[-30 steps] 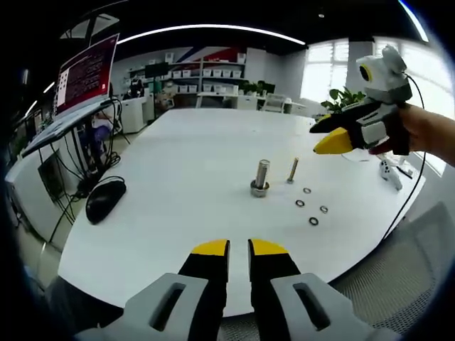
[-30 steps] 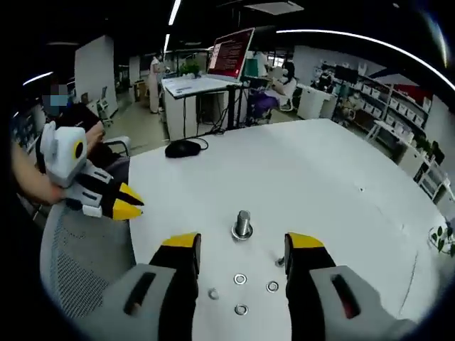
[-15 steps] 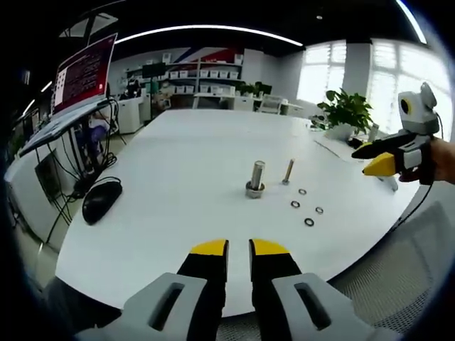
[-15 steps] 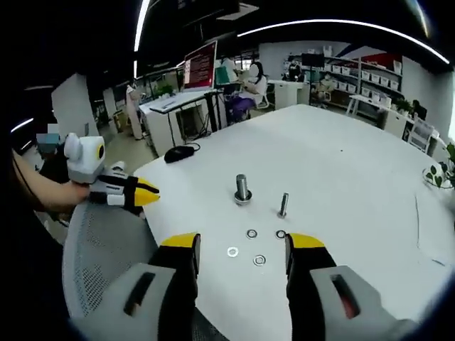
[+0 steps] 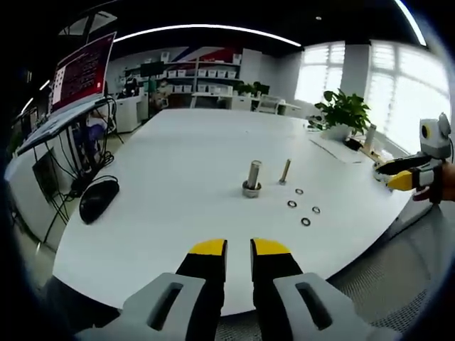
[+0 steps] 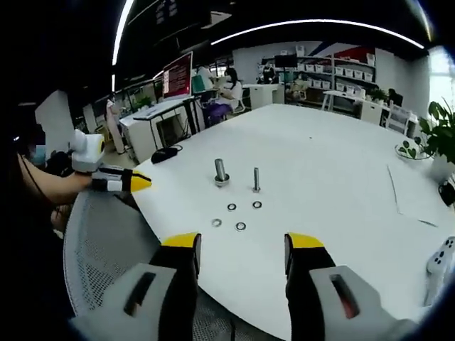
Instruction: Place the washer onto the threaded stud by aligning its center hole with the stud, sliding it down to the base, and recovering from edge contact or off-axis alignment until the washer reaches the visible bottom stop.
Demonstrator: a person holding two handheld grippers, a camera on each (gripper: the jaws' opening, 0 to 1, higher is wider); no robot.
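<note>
A big white worktop (image 5: 178, 163) is sitting in a bright office. Four washers (image 6: 232, 216) are lying beside the stud (image 6: 256, 179), well ahead of both fingers. Left gripper (image 5: 238, 247) is almost closed; right gripper (image 6: 243, 241) is wide open, holding nothing, near the worktop's edge.

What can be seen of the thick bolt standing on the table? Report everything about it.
The thick bolt is silvery metal, standing upright on the white table, with a wider nut-like collar at its base. A thinner stud stands apart beside it, and four washers lie loose nearby. Nothing touches it, and no washer sits on it.
</note>
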